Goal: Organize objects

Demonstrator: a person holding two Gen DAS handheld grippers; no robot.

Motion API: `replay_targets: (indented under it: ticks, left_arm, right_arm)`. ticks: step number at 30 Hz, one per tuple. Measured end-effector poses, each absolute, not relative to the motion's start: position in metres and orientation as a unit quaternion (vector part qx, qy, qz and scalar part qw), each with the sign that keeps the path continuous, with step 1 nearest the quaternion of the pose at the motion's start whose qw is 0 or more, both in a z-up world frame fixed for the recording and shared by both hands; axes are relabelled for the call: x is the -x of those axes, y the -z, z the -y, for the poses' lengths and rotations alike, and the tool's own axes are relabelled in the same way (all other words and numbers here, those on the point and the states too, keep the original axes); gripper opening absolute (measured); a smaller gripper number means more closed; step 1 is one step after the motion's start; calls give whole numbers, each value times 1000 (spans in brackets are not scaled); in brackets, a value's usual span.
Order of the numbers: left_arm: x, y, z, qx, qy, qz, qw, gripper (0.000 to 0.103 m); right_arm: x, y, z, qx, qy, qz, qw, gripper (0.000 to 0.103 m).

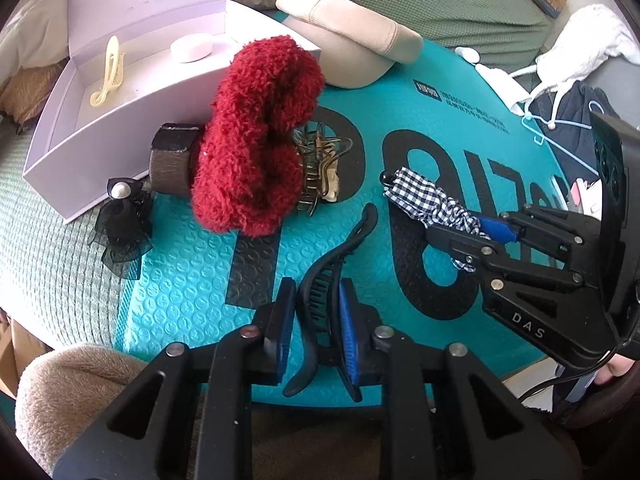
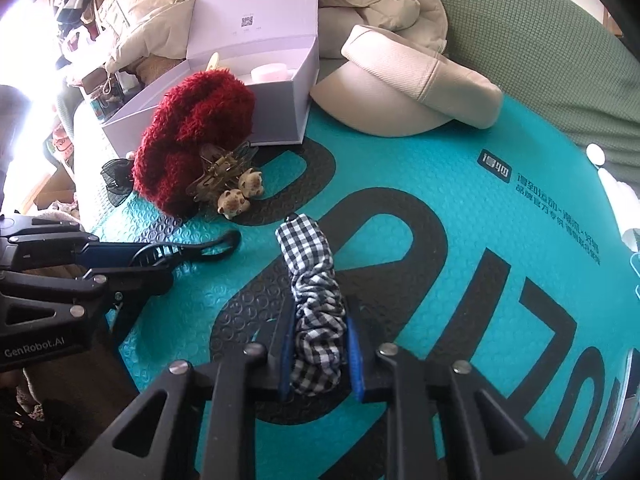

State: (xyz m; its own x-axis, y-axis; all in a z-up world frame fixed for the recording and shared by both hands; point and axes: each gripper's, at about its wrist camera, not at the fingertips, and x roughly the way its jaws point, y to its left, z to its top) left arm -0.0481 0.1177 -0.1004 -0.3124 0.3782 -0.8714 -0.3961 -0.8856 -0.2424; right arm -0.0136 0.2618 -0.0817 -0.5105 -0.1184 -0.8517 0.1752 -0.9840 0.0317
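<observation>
Left gripper (image 1: 316, 320) clamped on black claw clip (image 1: 332, 264) | right gripper (image 2: 320, 356) clamped on gingham scrunchie (image 2: 316, 292) | both over teal mat (image 1: 180, 280) centre | advice: lift clear, carry to white box (image 1: 80, 136) at mat's far-left corner, avoid red scrunchie (image 1: 256, 132).

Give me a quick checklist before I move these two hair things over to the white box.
1. Left hand-held gripper shut on black hair claw: ok.
2. Right hand-held gripper shut on checked scrunchie: ok.
3. White box open: ok.
4. Free floor in box beside cream clip and white round case: ok.
5. Path clear: not ok, red fluffy scrunchie stands before the box.
6. Items lifted off teal mat: cannot tell.
</observation>
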Motion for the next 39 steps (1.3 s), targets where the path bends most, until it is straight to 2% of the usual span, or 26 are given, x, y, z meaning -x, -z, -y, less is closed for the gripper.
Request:
replay_targets:
  ticks: [19,39]
  left_arm:
    - [29,61,-79,502,-837,26,216,20]
    - [1,8,-6,466,-873,46,135,20]
  right_arm:
    - [-1,44,-233,-464,876,-41,125,20]
    - [-8,-2,-165,-415,873,-100,237,20]
